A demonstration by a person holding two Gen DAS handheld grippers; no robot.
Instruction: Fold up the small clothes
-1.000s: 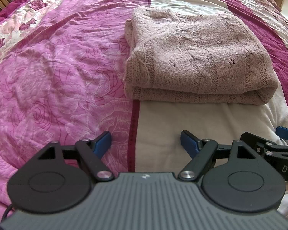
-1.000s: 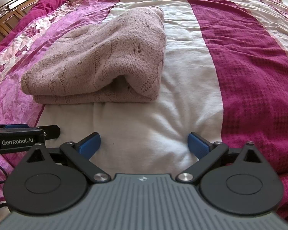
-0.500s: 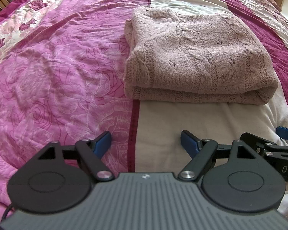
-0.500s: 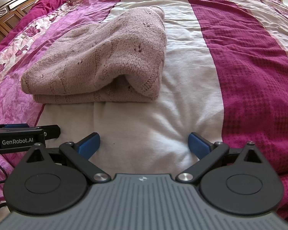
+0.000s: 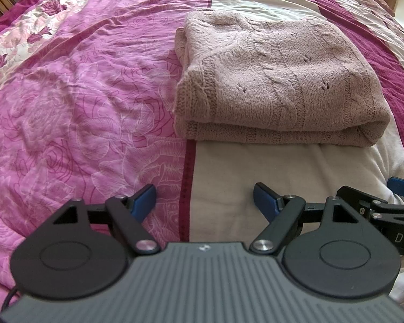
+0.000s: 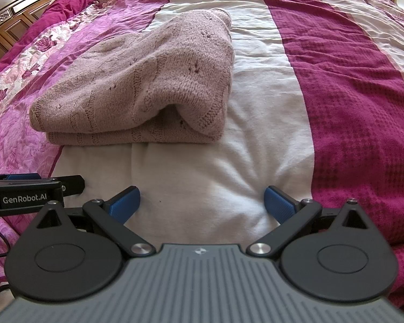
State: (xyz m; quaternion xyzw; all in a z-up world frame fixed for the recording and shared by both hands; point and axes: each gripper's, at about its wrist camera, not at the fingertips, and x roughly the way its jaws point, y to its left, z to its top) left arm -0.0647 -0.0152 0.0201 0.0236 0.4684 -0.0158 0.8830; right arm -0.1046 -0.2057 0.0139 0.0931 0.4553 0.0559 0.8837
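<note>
1. Left gripper (image 5: 204,198): jaws spread wide, nothing between the blue pads, poised above the seam where the floral pink panel of the bedspread (image 5: 75,113) meets the cream stripe. Near the sweater's front edge but apart from it.

2. Knitted sweater (image 5: 277,80): dusty pink, already folded into a thick rectangle of at least two layers, lying across that same pink-to-cream seam, ahead of both grippers. Reads as finished or nearly so.

3. Left end of the bundle: ribbed edges stacked and open, one rolled slightly outward. Likely to splay if lifted from here alone.

4. Handling, judged: soft, limp, bulky, light to moderate in weight. Open lace holes in the knit, so liable to snag on a pad corner and to stretch under a pinch. Not slippery; yarn should grip rubber pads well.

5. Best hold, judged: through both layers together at the two near corners, one gripper each, pinched deep rather than at the fringe.

6. Right end, seen from the right wrist: top layer arches up, leaving a dark pocket above the lower layer. A poor place for a shallow grip; only the top layer would come away.

7. Right gripper (image 6: 202,204): likewise wide apart and empty, over the cream stripe, just before the sweater's right corner, crimson waffle stripe to its right.
</note>
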